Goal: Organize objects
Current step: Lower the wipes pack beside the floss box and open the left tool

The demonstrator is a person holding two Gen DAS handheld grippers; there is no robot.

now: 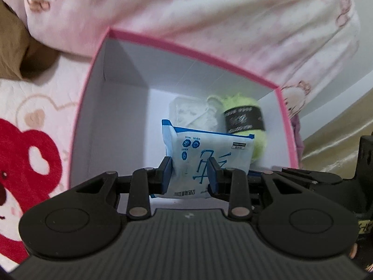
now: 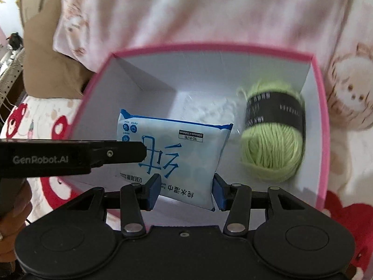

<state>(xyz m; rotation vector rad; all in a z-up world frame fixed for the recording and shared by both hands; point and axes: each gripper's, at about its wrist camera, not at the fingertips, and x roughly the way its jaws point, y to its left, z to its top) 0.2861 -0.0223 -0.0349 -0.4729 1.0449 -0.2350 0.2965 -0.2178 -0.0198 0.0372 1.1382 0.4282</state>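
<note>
On the left, a pink bedspread (image 1: 35, 121) with red bear prints lies under a pink-rimmed box (image 1: 98, 53) with white inner walls. The left claw (image 1: 189, 177) pinches a blue-and-white wet wipes pack (image 1: 205, 156) between its blue pads and holds it over the open box. In the right wrist view the same wet wipes pack (image 2: 177, 149) is also pinched at its near edge by the right claw (image 2: 186, 192), while the left claw's black arm reaches in from the left and touches the pack. On the box floor, beyond the pack, lies a clear-wrapped white packet (image 2: 207, 109). Right of it, a ball of light green yarn (image 2: 272, 140) with a black label rests against the right wall of the pink-rimmed box (image 2: 322, 116).
</note>
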